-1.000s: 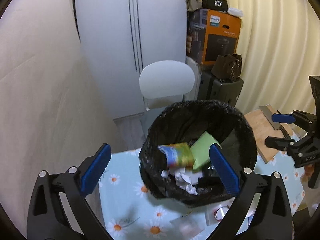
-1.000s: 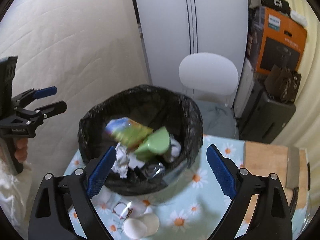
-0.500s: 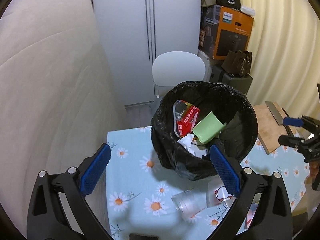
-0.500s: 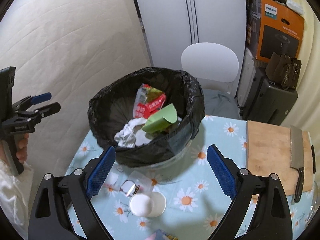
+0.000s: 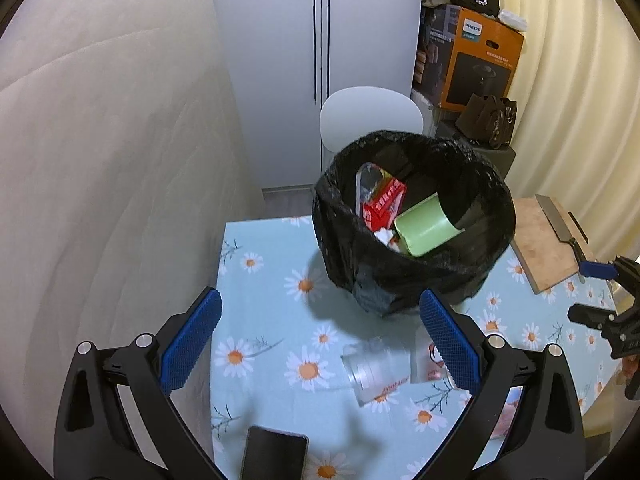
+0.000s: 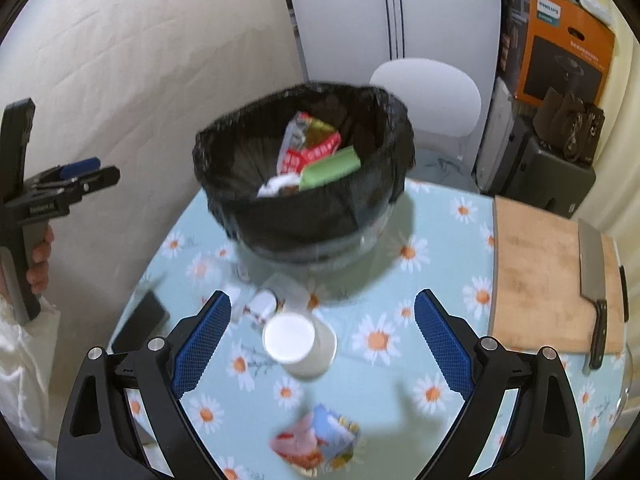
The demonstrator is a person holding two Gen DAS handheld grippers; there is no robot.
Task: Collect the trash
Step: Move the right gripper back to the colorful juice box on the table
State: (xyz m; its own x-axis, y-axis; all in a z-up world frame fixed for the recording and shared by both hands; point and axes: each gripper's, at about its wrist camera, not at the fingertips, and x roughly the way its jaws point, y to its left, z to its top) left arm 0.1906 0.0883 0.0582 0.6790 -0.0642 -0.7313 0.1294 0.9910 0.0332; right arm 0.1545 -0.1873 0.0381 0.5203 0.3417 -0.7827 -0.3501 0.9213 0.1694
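One bin (image 6: pixel 304 216), perhaps two cups (image 6: pixel 300 342).

The light blue tabletop (image 5: pixel 272 280) has white daisies; the round black bag-lined bin (image 5: pixel 416 272) holds a green cup (image 5: pixel 426 226) and a red, maybe shiny, wrapper (image 5: pixel 382 202).

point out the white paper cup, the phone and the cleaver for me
white paper cup (image 6: pixel 289 338): right wrist view, on its round white end facing the camera
phone (image 5: pixel 274 458): left wrist view, centre of the dark screen
cleaver (image 6: pixel 591 262): right wrist view, middle of the steel blade

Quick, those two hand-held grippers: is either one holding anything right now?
Left hand-held gripper: open, holding nothing.
Right hand-held gripper: open, holding nothing; the white paper cup lies on the table between its fingers, not gripped.
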